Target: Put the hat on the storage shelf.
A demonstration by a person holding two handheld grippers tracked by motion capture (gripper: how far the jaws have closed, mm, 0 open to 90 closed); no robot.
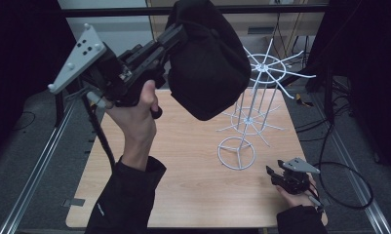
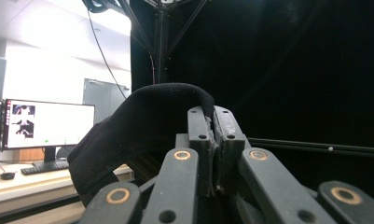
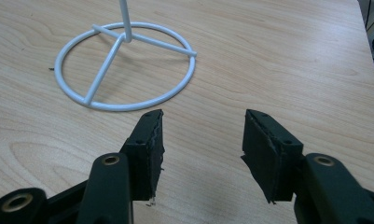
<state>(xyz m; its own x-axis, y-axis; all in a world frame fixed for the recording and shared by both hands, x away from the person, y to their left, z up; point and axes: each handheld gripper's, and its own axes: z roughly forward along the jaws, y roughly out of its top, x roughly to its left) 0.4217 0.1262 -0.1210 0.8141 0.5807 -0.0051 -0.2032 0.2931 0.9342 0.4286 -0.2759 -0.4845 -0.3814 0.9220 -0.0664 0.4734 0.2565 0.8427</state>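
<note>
Left hand-held gripper raised, clamping black cap

In the high view the black cap hangs in front of the white wire stand, covering the left ends of the stand's upper spokes and part of its pole. The cap also covers the tips of the left gripper, so the spot where the jaws meet the cloth cannot be seen there. In the left gripper view the cap runs down behind the gripper's own arms, and its lower part is lost to sight. In the right gripper view the stand is cut off by the top edge just above its round base. Left of the cap, the screen is too blurred to read.
</note>
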